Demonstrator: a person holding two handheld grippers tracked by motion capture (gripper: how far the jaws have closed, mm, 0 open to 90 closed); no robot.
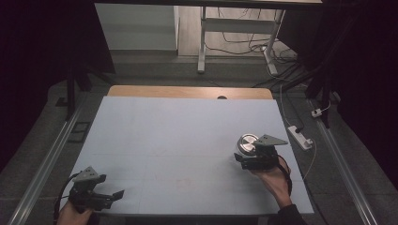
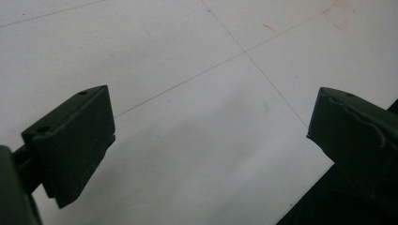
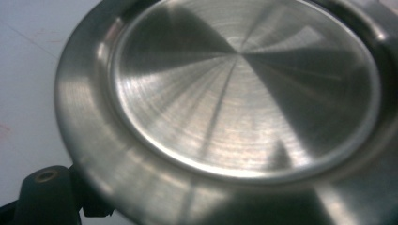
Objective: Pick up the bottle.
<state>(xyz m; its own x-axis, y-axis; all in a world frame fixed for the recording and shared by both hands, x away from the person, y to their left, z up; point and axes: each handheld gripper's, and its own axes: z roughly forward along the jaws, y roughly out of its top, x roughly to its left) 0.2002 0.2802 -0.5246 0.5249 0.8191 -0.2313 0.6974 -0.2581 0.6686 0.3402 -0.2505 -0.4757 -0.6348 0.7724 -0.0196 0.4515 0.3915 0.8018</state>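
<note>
Two black jaws of the right gripper (image 1: 240,158) were clamped on the rim of a round, shiny steel dish (image 3: 244,89), holding it tilted just above the white table sheet (image 1: 178,140) at its right side. Over the near left corner the left gripper (image 1: 115,194) hung level, jaws spread wide, holding nothing

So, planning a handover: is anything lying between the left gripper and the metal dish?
No. In the high view only bare white table runs from the left gripper to the metal dish.
</note>
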